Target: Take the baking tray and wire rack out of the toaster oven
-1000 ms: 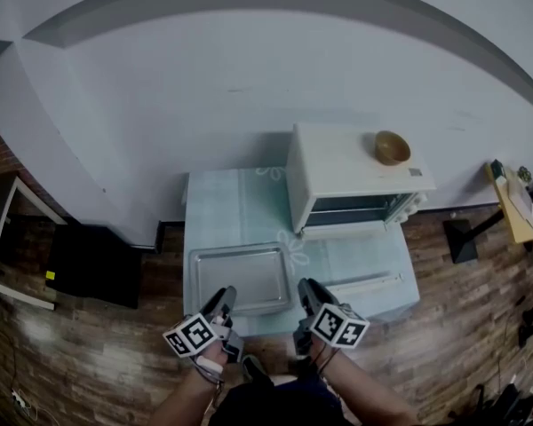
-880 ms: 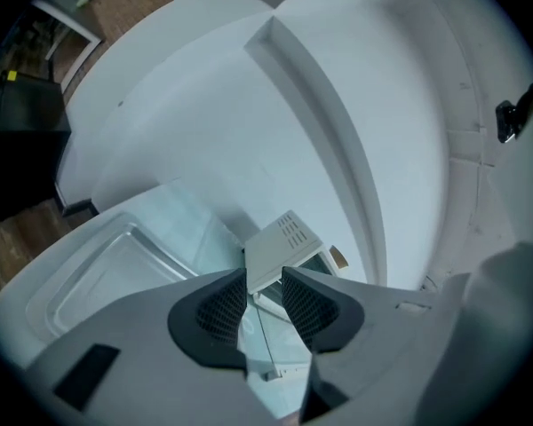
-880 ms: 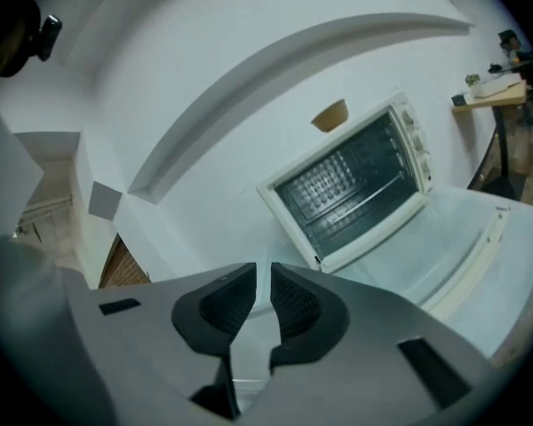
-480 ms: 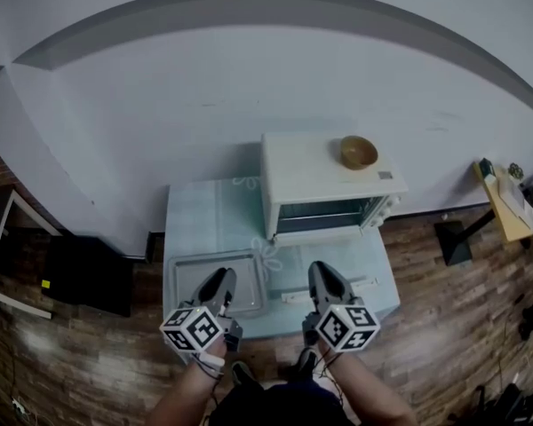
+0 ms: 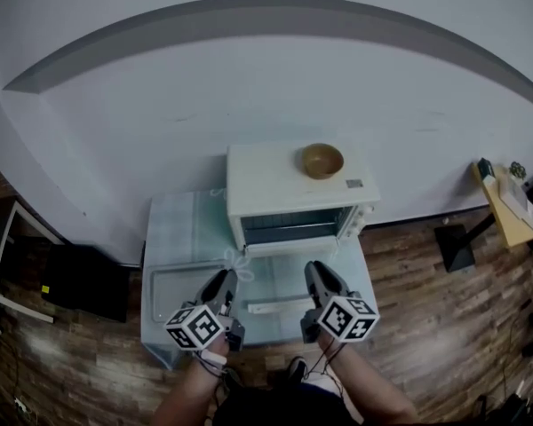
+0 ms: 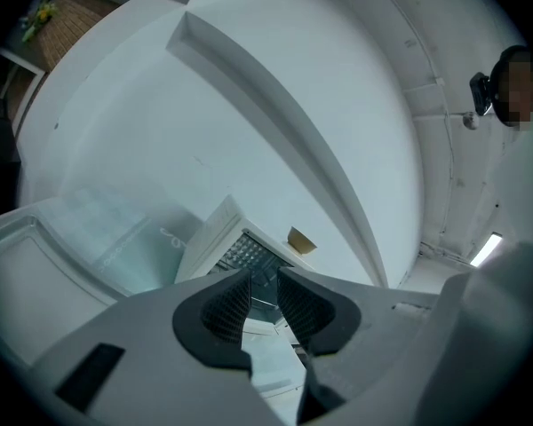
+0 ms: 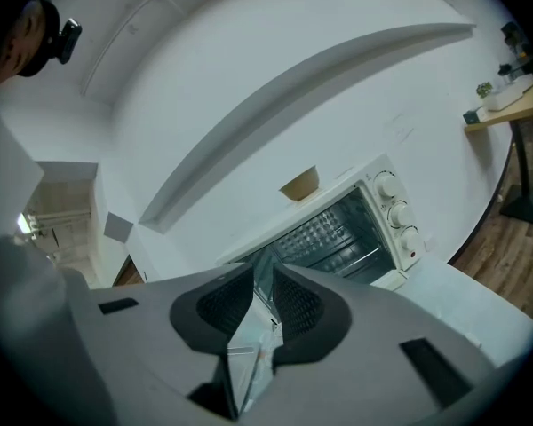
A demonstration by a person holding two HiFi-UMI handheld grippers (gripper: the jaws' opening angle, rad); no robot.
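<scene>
Baking tray (image 5: 173,289) on table (image 5: 173,229), beneath left claw (image 5: 224,280), jaws just narrowed, nothing between

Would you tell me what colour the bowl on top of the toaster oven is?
The bowl is tan brown, clearest in the head view.

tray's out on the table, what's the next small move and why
Probably ease the left hand-held gripper and right hand-held gripper forward to the open toaster oven. The baking tray already lies on the table, while the wire rack seems still inside. Left jaws have just been closing, right opening, nothing between either.
</scene>
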